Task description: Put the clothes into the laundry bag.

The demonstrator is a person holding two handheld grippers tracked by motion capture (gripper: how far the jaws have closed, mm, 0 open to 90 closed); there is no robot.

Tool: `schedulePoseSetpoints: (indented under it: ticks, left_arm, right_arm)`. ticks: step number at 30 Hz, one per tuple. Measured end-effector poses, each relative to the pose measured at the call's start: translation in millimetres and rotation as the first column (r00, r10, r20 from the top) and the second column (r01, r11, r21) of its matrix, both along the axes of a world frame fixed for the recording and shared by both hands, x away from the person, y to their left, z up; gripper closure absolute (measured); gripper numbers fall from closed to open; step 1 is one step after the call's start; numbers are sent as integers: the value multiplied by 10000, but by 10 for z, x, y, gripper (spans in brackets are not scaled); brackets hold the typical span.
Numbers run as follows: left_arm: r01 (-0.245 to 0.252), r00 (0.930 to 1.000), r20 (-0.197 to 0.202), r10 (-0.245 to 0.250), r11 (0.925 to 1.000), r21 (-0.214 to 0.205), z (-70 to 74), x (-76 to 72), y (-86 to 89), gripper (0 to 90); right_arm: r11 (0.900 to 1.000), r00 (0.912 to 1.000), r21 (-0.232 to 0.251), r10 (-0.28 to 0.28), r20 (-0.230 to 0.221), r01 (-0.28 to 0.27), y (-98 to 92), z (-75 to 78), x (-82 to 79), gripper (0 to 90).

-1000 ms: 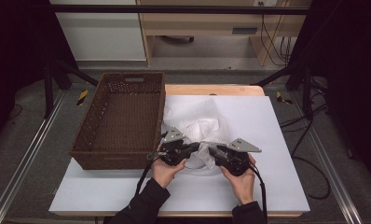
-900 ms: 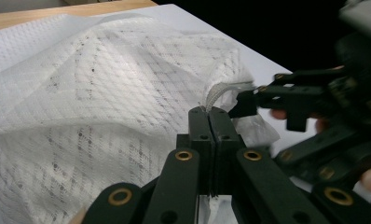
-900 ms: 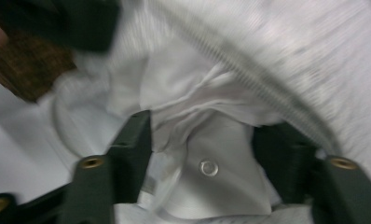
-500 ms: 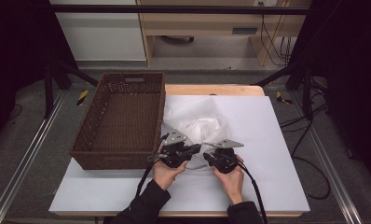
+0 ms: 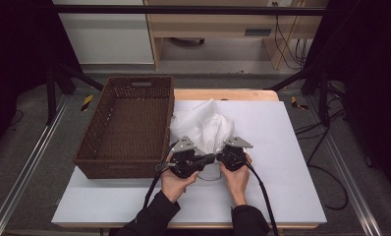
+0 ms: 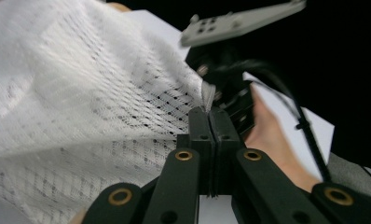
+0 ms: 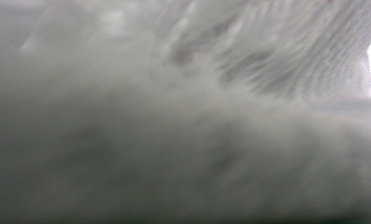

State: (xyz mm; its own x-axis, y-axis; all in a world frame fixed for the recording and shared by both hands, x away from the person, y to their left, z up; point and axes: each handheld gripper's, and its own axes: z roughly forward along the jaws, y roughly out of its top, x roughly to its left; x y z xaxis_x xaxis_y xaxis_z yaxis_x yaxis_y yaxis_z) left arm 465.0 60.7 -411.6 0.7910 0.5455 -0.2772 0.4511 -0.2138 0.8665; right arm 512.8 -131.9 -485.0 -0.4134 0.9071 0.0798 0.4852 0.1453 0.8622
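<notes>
So the thing being worked on is a white mesh cloth (image 5: 208,129), thin knit stuff with a dotted, perforated weave you can see really well in the left gripper view (image 6: 81,107). It's crumpled into a soft, puffy heap on the white table (image 5: 282,162), just right of the basket, near the middle.

The left gripper (image 6: 210,112) has its black jaws pressed tight together on a pinch of the cloth's edge; a little tuft pokes out above the tips. From above, the left gripper (image 5: 207,158) sits at the cloth's near edge.

The right gripper (image 5: 222,156) is just beside it, nearly touching. Its jaws have just been closing then easing open a bit. Its own camera is smothered in blurry fabric (image 7: 267,60), so I can't tell if it's gripping anything.

The basket (image 5: 127,125) is dark brown woven wicker, rectangular with sloped sides.
</notes>
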Motion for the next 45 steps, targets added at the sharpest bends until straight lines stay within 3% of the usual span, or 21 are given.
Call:
schedulePoseSetpoints:
  ticks: [2,5,8,12,15,17,22,25,27,28,32,34,36,39,42,45]
  left_arm:
    - [-89,9999,-56,89,9999,62,-48,29,9,890]
    - [-241,9997,-81,242,9996,144,-94,64,17,890]
    - [-351,9994,-63,352,9992,182,-108,82,21,890]
    - [-378,9993,-46,379,9991,191,-110,85,19,889]
    - [-348,9994,-25,349,9991,257,-121,83,4,888]
    - [-339,9994,-15,340,9989,320,-133,78,-14,888]
    - [-256,9997,26,255,9982,538,-182,61,-42,889]
    - [-207,9998,11,206,9982,560,-203,53,-56,890]
    - [-139,9999,-34,141,9986,515,-200,47,-63,891]
    - [-106,9999,-25,107,9985,528,-194,43,-65,890]
    - [189,9998,-12,-189,9994,285,-131,-23,-84,892]
    - [289,9996,41,-290,9992,274,-103,-63,-89,892]
    - [385,9993,-36,-385,9991,189,-103,-81,-83,892]
    - [337,9993,-183,-332,9990,292,-172,-72,-89,892]
    - [292,9991,-319,-278,9986,444,-267,-52,-88,891]
    - [140,9995,-304,-118,9972,729,-336,-26,-85,889]
  right_arm:
    - [9992,9997,-308,244,-32,-245,-28,35,-46,643]
    - [9973,9975,-261,687,-158,-691,-130,125,-174,539]
    - [9942,9943,-207,1059,100,-1057,-252,240,-375,450]
    - [9892,9891,-54,1462,179,-1461,-424,347,-627,409]
    - [9884,9878,-13,1516,352,-1517,-489,360,-723,431]
    - [9895,9896,-256,1425,219,-1419,-461,328,-700,453]
    - [9918,9972,-1091,625,-417,-667,-361,157,-449,586]
    - [9909,9956,-1239,418,-834,-520,-340,61,-332,812]
    - [9921,9952,-1114,481,-848,-574,-320,59,-323,874]
    - [9952,9946,-694,625,-833,-684,-304,67,-321,878]
    - [9969,9963,103,778,-361,-775,-166,99,-278,880]
    - [9985,9985,-53,537,-110,-538,-118,88,-221,880]
    - [9999,9998,-6,142,-117,-142,-101,52,-148,879]
    - [9989,9996,-407,-248,-127,242,-123,-14,-77,875]
    - [9967,9999,-804,-128,33,130,-154,15,-125,802]
    - [9985,9992,-392,386,-92,-389,-275,93,-263,696]
